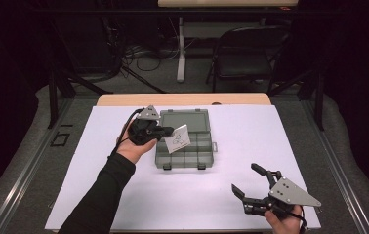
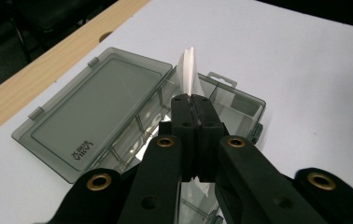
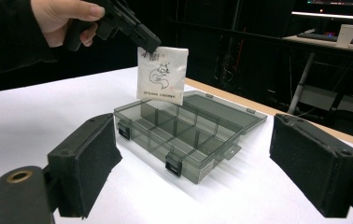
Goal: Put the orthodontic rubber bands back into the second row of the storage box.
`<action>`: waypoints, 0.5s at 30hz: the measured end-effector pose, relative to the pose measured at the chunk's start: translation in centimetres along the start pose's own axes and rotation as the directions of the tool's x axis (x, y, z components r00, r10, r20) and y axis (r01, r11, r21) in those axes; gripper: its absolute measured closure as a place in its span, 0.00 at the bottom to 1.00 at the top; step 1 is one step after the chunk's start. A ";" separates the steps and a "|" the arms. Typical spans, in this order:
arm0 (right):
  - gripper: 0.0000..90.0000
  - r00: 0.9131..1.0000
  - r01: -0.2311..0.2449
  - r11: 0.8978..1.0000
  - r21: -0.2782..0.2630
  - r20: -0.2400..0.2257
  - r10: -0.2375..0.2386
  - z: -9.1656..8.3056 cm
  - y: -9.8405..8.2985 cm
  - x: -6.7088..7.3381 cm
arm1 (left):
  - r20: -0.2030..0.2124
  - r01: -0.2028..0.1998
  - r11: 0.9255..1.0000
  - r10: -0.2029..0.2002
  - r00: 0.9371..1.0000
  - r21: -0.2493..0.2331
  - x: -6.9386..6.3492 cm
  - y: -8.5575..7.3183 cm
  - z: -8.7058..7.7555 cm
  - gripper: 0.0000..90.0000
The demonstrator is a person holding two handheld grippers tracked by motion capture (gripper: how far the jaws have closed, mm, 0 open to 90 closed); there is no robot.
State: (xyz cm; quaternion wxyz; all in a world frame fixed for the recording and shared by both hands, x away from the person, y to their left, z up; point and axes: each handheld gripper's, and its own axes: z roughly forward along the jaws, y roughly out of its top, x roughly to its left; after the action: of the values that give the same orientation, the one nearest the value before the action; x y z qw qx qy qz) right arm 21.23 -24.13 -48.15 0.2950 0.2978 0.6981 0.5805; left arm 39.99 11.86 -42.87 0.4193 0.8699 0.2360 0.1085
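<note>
Left tongs [image 1: 169,130] pinching one white packet [image 1: 178,139], one open box [image 1: 185,146], right tongs [image 1: 243,181] agape

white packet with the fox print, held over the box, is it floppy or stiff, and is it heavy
The white packet probably is light and fairly stiff: pinched at one corner by the left gripper, it hangs flat without drooping. It looks thin edge-on, so likely easy to crease.
</note>
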 end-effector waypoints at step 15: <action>0.16 1.000 0.000 1.000 0.006 -0.004 0.000 -0.1 0.0 0.0 | 0.051 -0.031 0.997 0.027 0.998 0.077 -0.4 -0.1 2.7 0.99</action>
State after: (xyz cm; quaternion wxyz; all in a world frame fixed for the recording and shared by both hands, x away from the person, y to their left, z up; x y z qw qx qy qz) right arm 21.21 -24.21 -48.14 0.2929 0.2975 0.7003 0.5790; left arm 40.66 9.88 -44.69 0.3894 0.8913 0.2168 0.0838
